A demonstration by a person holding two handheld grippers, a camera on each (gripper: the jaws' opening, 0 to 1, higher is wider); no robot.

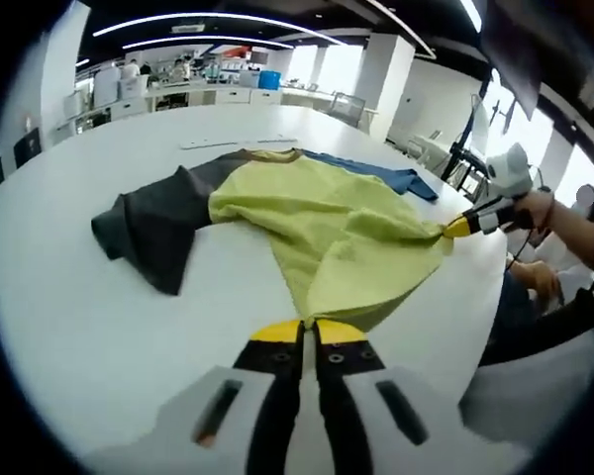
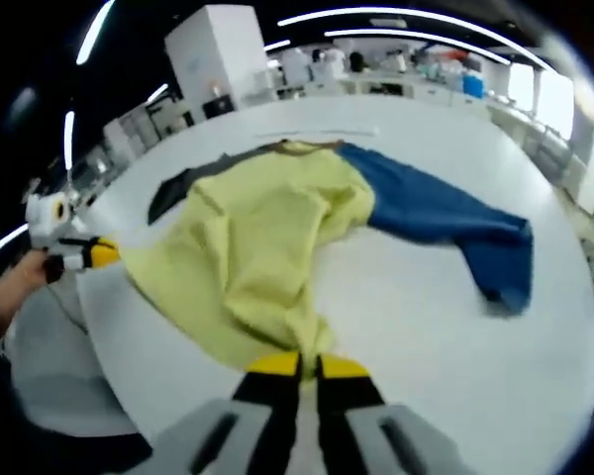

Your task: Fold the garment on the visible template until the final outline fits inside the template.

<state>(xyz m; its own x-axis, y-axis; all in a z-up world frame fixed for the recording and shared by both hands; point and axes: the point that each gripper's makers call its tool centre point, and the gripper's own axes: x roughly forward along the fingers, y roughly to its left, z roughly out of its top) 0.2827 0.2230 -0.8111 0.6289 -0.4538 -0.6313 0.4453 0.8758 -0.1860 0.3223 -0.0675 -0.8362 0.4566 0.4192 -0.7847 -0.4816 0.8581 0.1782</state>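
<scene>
The garment (image 1: 317,223), yellow body with a dark grey sleeve (image 1: 148,228) at 9 o'clock and a blue sleeve (image 2: 445,218) at 3 o'clock, lies rumpled on the white table (image 1: 99,327). The left gripper (image 1: 307,332) and the right gripper (image 2: 307,364) each pinch its hem, jaws narrow. The template outline is hard to make out.

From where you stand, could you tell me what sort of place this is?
Probably an open-plan lab or office: a large white table, long ceiling light strips, and benches crowded with equipment behind.
</scene>
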